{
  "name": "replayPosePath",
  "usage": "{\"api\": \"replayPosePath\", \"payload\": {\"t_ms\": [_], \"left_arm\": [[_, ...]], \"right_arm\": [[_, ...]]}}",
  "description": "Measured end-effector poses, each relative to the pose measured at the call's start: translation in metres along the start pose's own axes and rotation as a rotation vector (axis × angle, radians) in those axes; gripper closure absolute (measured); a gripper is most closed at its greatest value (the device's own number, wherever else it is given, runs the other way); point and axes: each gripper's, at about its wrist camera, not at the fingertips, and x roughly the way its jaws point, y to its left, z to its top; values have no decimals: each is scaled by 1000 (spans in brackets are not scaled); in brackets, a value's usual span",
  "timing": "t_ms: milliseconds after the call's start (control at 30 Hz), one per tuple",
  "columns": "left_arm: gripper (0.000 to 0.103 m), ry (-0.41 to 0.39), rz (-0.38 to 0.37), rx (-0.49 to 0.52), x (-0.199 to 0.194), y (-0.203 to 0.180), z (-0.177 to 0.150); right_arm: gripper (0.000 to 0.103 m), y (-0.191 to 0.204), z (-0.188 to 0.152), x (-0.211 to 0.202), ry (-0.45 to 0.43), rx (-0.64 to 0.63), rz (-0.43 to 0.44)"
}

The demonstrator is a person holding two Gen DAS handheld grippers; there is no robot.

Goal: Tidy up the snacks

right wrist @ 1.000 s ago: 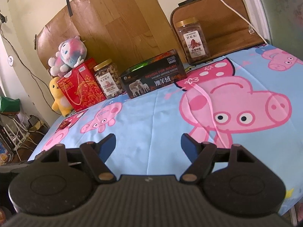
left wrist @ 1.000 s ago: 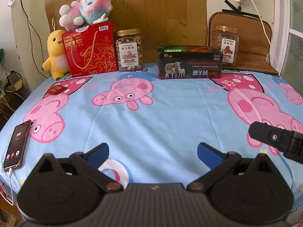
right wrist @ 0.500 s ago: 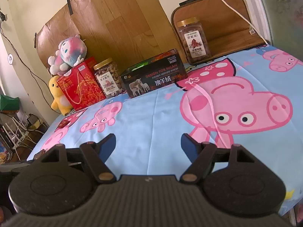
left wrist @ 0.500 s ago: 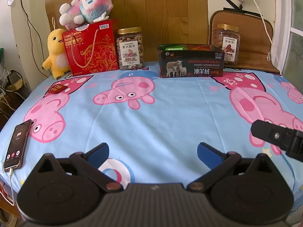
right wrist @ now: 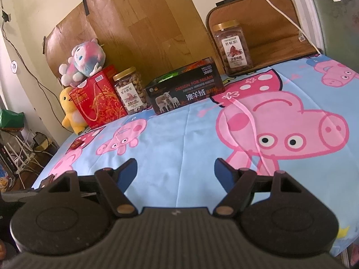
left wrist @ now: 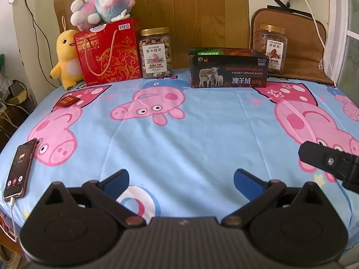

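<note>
A dark open box [left wrist: 227, 70] with snack packs inside stands at the back middle of the table; it also shows in the right wrist view [right wrist: 186, 89]. A small red snack packet [left wrist: 67, 100] lies at the back left. A nut jar [left wrist: 155, 52] stands left of the box, a second jar [left wrist: 271, 49] right of it. My left gripper [left wrist: 180, 178] is open and empty near the front edge. My right gripper [right wrist: 175, 168] is open and empty; part of it shows at the right of the left wrist view [left wrist: 329, 161].
A red gift box [left wrist: 107, 52] with a plush toy [left wrist: 103, 2] on top and a yellow duck plush [left wrist: 65, 58] stand at the back left. A phone [left wrist: 19, 168] with a cable lies at the front left edge. The table carries a blue pig-print cloth [left wrist: 202, 134].
Both grippers stay open near the front edge. The left wrist view has shifted slightly; the right one has moved a little forward.
</note>
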Motion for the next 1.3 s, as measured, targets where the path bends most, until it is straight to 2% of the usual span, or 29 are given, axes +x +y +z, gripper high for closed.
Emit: {"api": "replayPosePath", "payload": {"t_ms": [233,400,533,633,767,933,1067,1167,1233,1300], "left_arm": [[0,18,-73,-61,15,4,14],[0,4,-61,-83,30,9,28],[0,-64,-80,-82,44,12,36],[0,-75,-92,-80,56,13,43],[0,-51,-98,-61,76,14,52],[0,-21,-152,-72,109,19,71],[0,-24,-87,-23,137,13,97],[0,-4,-27,-14,163,11,116],[0,2,-36,-41,174,14,125],[0,-6,-49,-59,181,15,130]], "right_arm": [[25,1,15,15,45,-73,-7],[25,-9,26,22,38,-80,-8],[25,-17,29,33,44,-79,-16],[25,-19,30,44,50,-81,-33],[25,-21,34,61,72,-75,-26],[25,-31,46,89,116,-73,-20],[26,-49,70,114,129,-45,-13],[26,-71,98,134,67,-36,-66],[26,-87,118,146,34,-19,-75],[25,-98,133,160,51,-23,-52]]}}
